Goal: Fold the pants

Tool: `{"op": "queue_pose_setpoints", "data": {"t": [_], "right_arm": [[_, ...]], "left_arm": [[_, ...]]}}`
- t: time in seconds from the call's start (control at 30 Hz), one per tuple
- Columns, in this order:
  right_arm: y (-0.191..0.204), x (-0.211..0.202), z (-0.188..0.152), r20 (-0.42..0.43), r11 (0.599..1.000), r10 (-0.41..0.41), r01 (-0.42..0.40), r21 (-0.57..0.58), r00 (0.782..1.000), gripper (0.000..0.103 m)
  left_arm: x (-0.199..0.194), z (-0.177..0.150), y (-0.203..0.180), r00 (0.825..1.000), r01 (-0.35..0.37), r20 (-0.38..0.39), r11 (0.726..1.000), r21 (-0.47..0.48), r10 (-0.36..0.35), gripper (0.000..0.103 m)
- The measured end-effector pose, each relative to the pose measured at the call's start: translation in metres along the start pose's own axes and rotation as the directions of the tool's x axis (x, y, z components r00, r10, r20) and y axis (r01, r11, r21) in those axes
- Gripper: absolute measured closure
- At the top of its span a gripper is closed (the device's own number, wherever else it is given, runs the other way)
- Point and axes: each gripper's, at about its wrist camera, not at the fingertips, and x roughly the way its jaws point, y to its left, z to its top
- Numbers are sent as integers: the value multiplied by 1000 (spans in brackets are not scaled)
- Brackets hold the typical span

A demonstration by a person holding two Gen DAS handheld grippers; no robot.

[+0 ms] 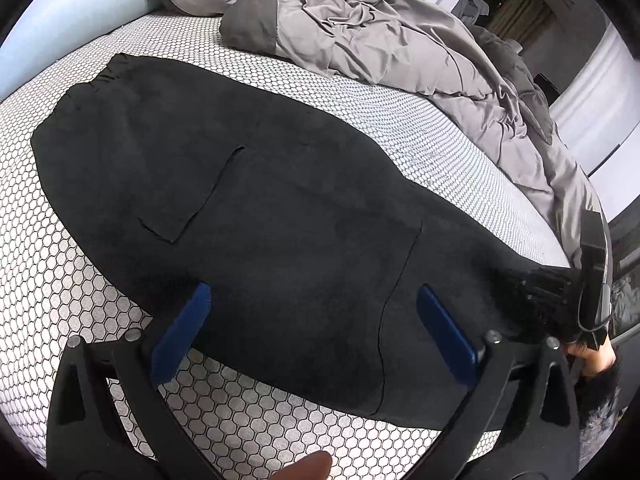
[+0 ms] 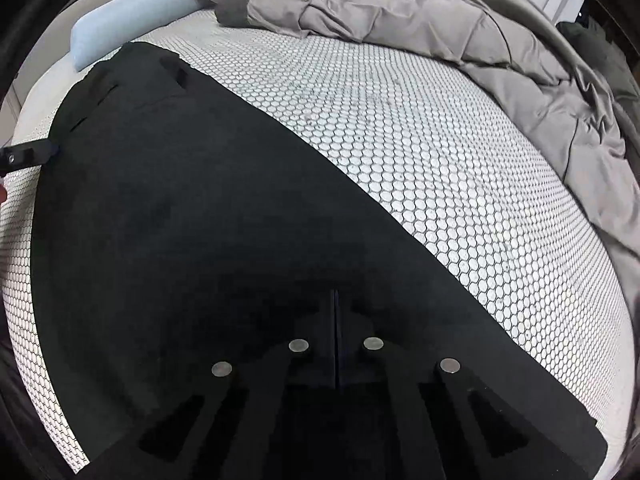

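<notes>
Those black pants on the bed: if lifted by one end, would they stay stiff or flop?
Probably flop: the black pants lie flat, moulded to the mattress. Likely light, being thin cloth. The matte fabric suggests little slipping.

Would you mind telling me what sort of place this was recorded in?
Most likely a bedroom: black pants lie on a bed's honeycomb-patterned mattress, beside a rumpled grey duvet and a pale blue pillow.

Evenly and softly lit, daylight-like, brightest toward one o'clock in both views. Strong fisheye bending, with black vignette at all corners. Black pants [image 1: 248, 200] almost textureless, swallowing detail; darkest at six o'clock in right wrist view. Slight softness toward rims; no glare.
</notes>
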Motion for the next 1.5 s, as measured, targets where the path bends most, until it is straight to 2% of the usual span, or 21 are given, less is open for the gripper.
{"op": "queue_pose_setpoints", "data": {"t": [0.07,0.13,0.17,0.2,0.27,0.4,0.53,0.73,0.87,0.93,0.97,1.0,1.13,1.2,1.4,1.5], "right_arm": [[-6,-1,3,16,1000,-2,1,27,1000,97],[-9,-3,5,27,999,11,-12,49,1000,81],[-11,-4,8,32,999,16,-18,51,999,65],[-12,-5,10,37,999,23,-24,44,999,55],[-12,-6,13,32,999,48,-49,18,998,54],[-18,-1,21,-39,995,86,-88,-39,995,54],[-31,8,34,-95,996,70,-75,-57,993,51],[-36,25,44,-162,982,164,-177,-70,973,46],[-28,25,43,-201,968,187,-215,-130,962,46],[-26,23,43,-204,966,180,-212,-148,962,51],[-25,22,43,-203,964,184,-217,-151,962,59],[-24,21,43,-199,964,179,-212,-158,964,73],[-19,15,39,-163,963,149,-181,-201,975,98],[-18,9,37,-130,962,135,-161,-220,982,101],[-29,-13,36,-13,976,85,-86,-201,996,102],[-38,-17,34,27,986,20,-16,-166,999,102]], "left_arm": [[0,0,0,1000,-3,2,1000,-1,3,1],[0,0,0,1000,1,0,1000,0,-1,1],[0,-1,0,1000,1,0,1000,0,-1,1],[1,-1,-1,1000,1,0,1000,2,-1,1],[1,0,0,1000,1,1,1000,1,-1,1],[2,0,-2,1000,11,0,1000,-4,-11,1],[3,2,-5,1000,16,5,1000,-22,-16,1],[5,4,-7,1000,13,4,999,-39,-12,1],[7,7,-5,1000,21,2,998,-57,-21,1],[8,7,-5,1000,23,0,998,-60,-23,1],[8,8,-4,1000,24,0,998,-58,-24,1],[8,8,-4,1000,24,-1,998,-57,-24,1],[7,6,-5,1000,26,0,998,-54,-26,1],[7,6,-5,1000,27,0,998,-55,-27,1],[5,5,-2,1000,26,2,997,-66,-26,1],[5,6,0,1000,24,-1,998,-64,-24,1]]}}
